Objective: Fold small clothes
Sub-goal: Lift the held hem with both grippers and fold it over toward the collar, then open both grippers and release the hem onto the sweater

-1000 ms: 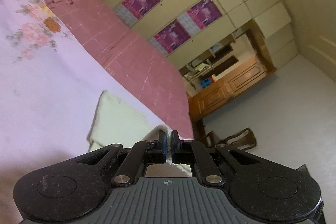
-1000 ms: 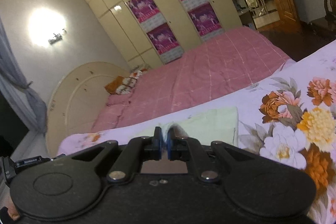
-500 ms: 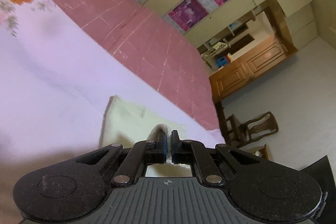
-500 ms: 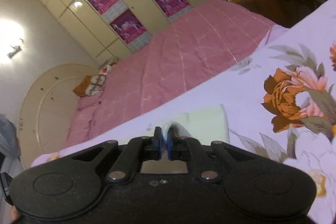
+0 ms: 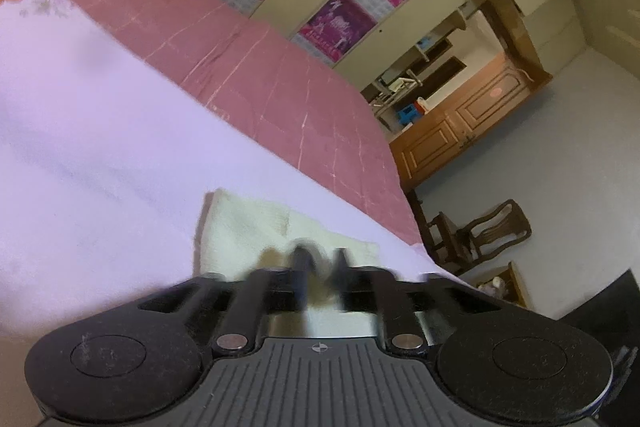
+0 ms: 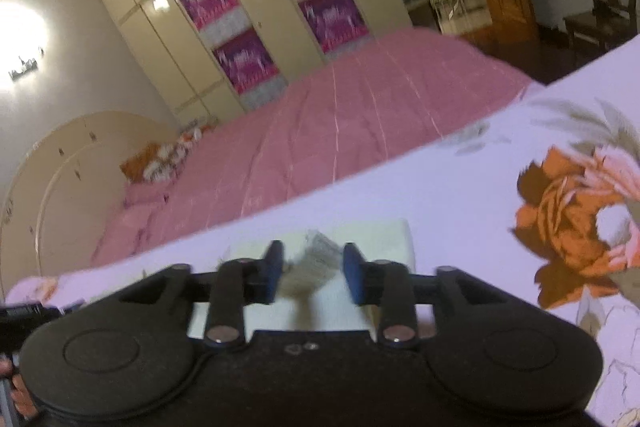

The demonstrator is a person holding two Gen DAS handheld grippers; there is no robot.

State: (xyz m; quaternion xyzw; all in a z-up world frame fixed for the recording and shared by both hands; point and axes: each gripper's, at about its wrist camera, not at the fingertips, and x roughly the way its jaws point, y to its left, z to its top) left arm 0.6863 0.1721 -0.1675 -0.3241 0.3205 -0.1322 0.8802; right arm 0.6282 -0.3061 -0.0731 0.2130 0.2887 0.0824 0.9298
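Note:
A small cream cloth (image 5: pixel 248 227) lies folded flat on the lilac floral sheet (image 5: pixel 100 147), near the sheet's edge. My left gripper (image 5: pixel 320 267) sits low over the cloth's near edge, its blurred jaws opening with a bit of the fabric in the gap. In the right wrist view the same cloth (image 6: pixel 384 239) lies just ahead. My right gripper (image 6: pixel 314 269) is also opening, and its blue pads (image 6: pixel 274 267) stand clear of a loose greyish fold of the cloth that rests between them.
A pink bedspread (image 5: pixel 248 67) covers the bed beyond the sheet, with pillows (image 6: pixel 160 163) by a cream headboard (image 6: pixel 60 163). A cream wardrobe with purple posters (image 6: pixel 240 39) lines the wall. Dark wooden chairs (image 5: pixel 480 235) and a wooden cabinet (image 5: pixel 460 131) stand past the bed's end.
Both grippers came down toward the bed while shut on the cloth's raised edge. Their jaws have now parted and the edge has dropped onto the folded cloth.

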